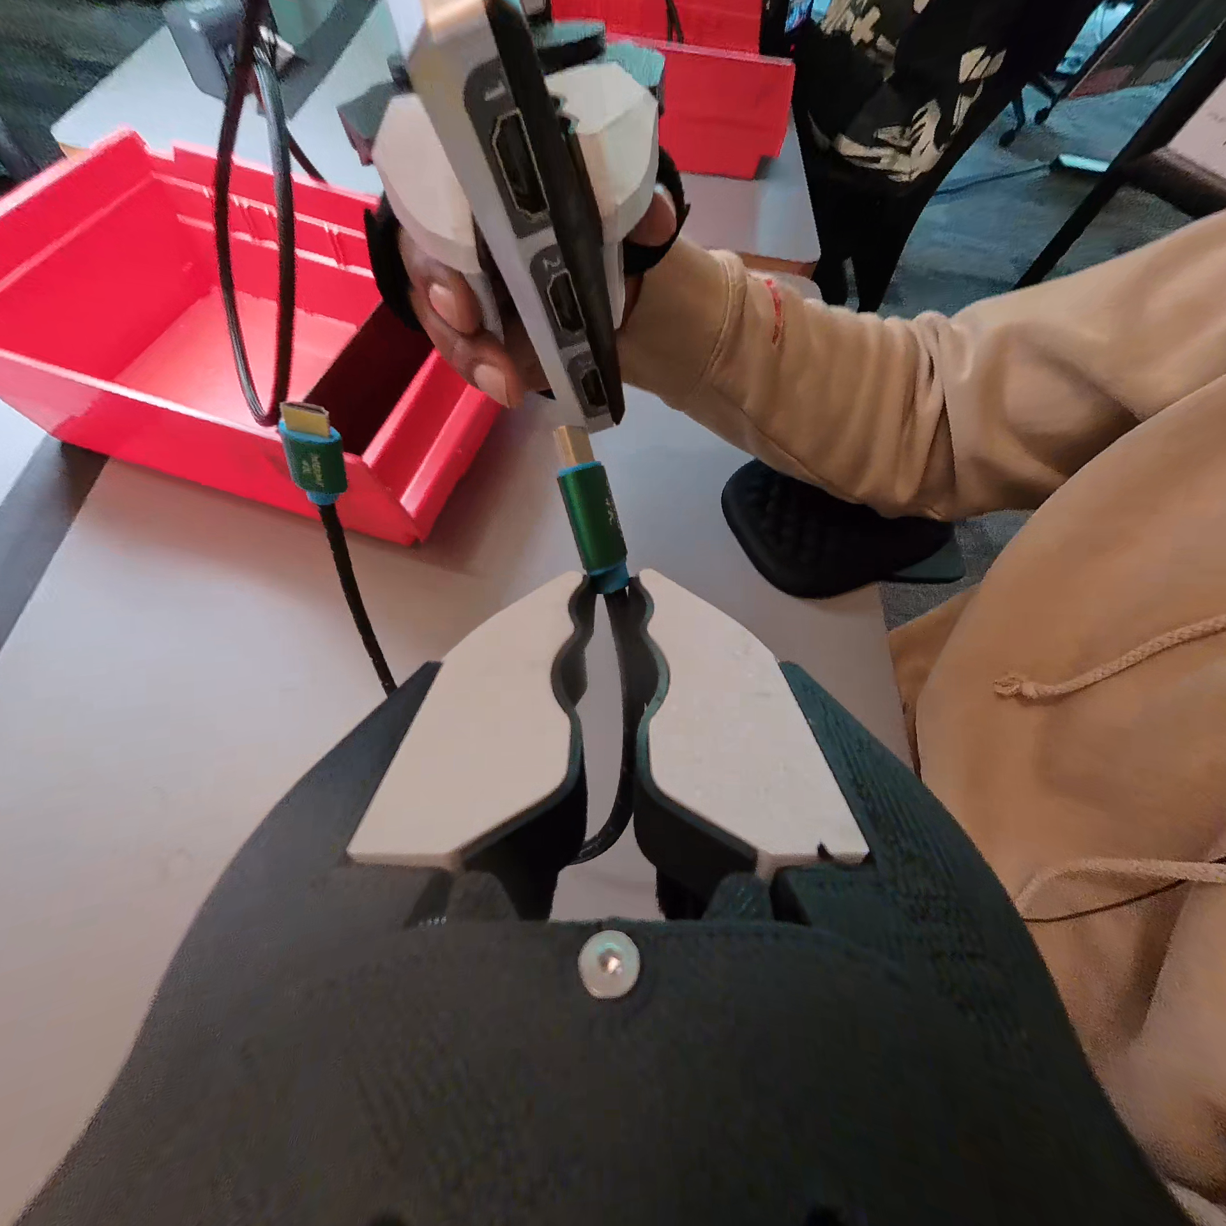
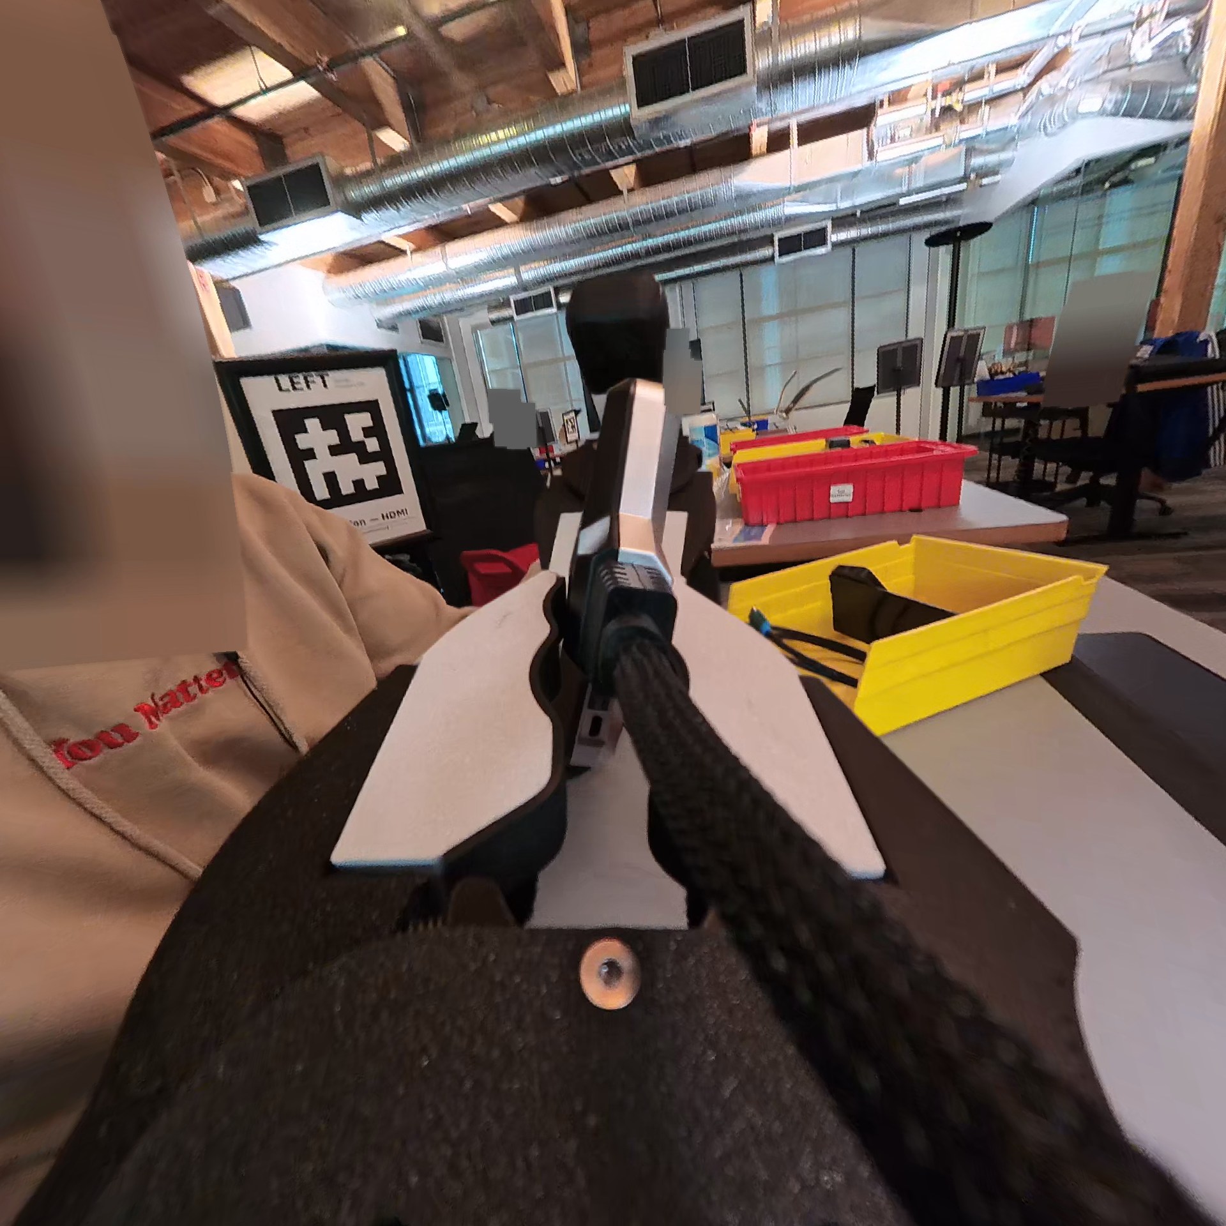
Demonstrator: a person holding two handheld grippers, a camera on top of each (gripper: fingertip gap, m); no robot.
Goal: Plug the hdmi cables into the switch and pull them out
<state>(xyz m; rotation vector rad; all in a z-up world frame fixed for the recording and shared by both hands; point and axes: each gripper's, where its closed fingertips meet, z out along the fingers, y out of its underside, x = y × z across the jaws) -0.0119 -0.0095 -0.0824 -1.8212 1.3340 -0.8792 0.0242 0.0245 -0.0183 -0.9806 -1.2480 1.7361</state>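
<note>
In the left wrist view my left gripper [image 1: 610, 584] is shut on a black braided HDMI cable, just behind its green plug [image 1: 590, 517]. The plug's bare metal tip touches the lower end of the silver-and-black switch [image 1: 531, 199], below the lowest of three open ports. My right gripper [image 1: 524, 166] holds the switch upright above the table. A second green plug [image 1: 312, 451] stands free to the left. In the right wrist view my right gripper [image 2: 617, 531] is shut on the switch [image 2: 640, 464]. A thick black cable [image 2: 730, 796] is plugged into its near end.
A red bin [image 1: 166, 345] sits on the grey table [image 1: 166, 730] at left, another red bin [image 1: 723, 99] behind. A person's beige sleeve [image 1: 895, 398] crosses at right. A yellow bin [image 2: 962, 637] holding a black object stands right; a marker board [image 2: 332, 444] stands left. One gripper's finger ends stand about 8 cm off the other's.
</note>
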